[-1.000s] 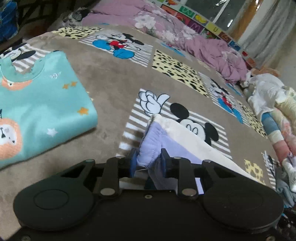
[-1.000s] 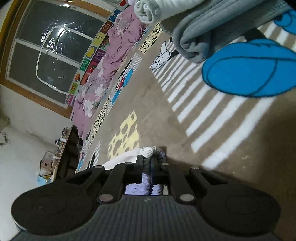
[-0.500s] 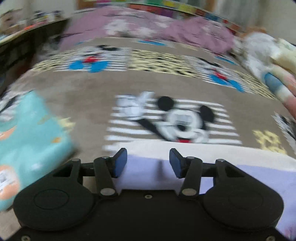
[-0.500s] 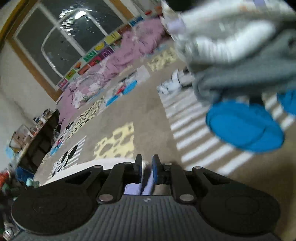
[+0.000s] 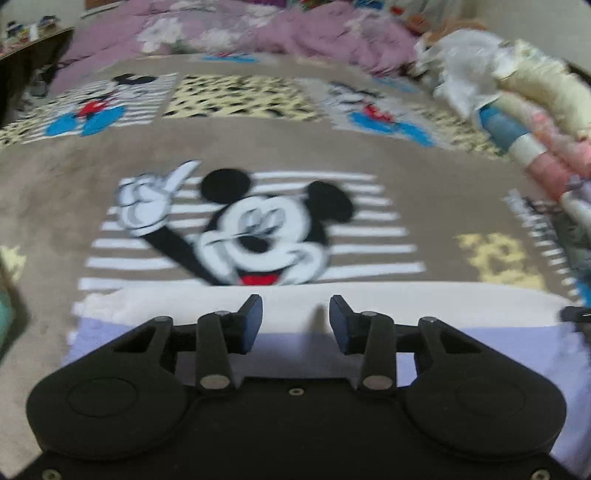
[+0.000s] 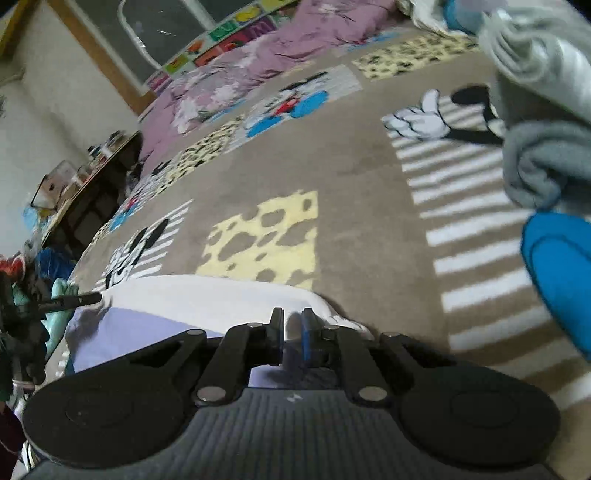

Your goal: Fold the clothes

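A lavender and white garment point(image 5: 369, 302) lies flat on the Mickey Mouse blanket point(image 5: 258, 140), its white edge stretching across the left wrist view. My left gripper point(image 5: 295, 317) is open and empty just above that edge. In the right wrist view the same garment point(image 6: 177, 306) lies at lower left. My right gripper point(image 6: 293, 332) has its jaws almost together with a narrow gap over the garment's right corner; whether cloth is pinched between them is unclear.
A pile of grey and white clothes point(image 6: 543, 110) sits at the right. A heap of clothes point(image 5: 517, 96) lies at the far right of the bed, a purple quilt point(image 5: 295, 33) along the back. A dark shelf point(image 6: 92, 184) stands at left.
My left gripper has let go of the lavender garment and opened. The garment now lies spread flat. The right gripper has swung level and its grip has loosened slightly.
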`<action>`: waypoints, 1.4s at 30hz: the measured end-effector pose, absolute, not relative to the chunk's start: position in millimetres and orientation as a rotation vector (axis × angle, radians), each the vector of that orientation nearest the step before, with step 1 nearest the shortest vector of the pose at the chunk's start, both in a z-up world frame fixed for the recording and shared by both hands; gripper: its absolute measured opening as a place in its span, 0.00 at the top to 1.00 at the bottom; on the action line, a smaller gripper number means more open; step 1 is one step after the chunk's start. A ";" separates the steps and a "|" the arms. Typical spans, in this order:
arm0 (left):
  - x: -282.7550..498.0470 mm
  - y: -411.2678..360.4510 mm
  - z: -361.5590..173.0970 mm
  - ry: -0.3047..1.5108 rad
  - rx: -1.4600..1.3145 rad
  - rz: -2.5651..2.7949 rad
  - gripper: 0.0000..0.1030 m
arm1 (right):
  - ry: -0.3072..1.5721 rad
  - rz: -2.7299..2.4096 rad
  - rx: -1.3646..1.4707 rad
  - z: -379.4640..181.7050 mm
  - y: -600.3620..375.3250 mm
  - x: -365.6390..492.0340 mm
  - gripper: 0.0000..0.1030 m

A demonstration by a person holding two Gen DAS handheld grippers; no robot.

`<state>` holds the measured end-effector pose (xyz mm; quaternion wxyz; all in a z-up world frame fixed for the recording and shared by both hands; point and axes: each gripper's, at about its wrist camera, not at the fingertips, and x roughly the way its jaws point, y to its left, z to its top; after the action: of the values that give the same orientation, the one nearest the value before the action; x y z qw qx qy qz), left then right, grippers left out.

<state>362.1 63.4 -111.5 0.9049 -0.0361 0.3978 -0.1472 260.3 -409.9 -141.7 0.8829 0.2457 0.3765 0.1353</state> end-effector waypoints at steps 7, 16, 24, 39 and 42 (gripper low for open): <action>384.7 -4.3 -138.4 0.894 0.055 -0.334 0.60 | 0.771 0.284 0.650 -147.7 -421.4 257.9 0.89; 325.4 4.6 -101.4 0.811 0.055 -0.344 0.59 | 0.726 0.281 0.607 -131.0 -429.5 231.4 0.80; 227.6 -32.7 -93.2 0.749 0.098 -0.388 0.59 | 0.680 0.397 0.520 -109.0 -387.3 173.7 0.80; 150.3 -82.8 -122.6 0.786 0.070 -0.465 0.59 | 0.715 0.317 0.551 -141.4 -340.8 101.7 0.79; 171.7 -82.1 -115.6 0.749 0.069 -0.452 0.59 | 0.712 0.335 0.499 -134.8 -333.8 108.9 0.79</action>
<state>171.7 -82.1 -115.6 0.9053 0.0334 0.3626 -0.2187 108.9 -333.8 -134.8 0.8935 0.2405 0.3433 0.1613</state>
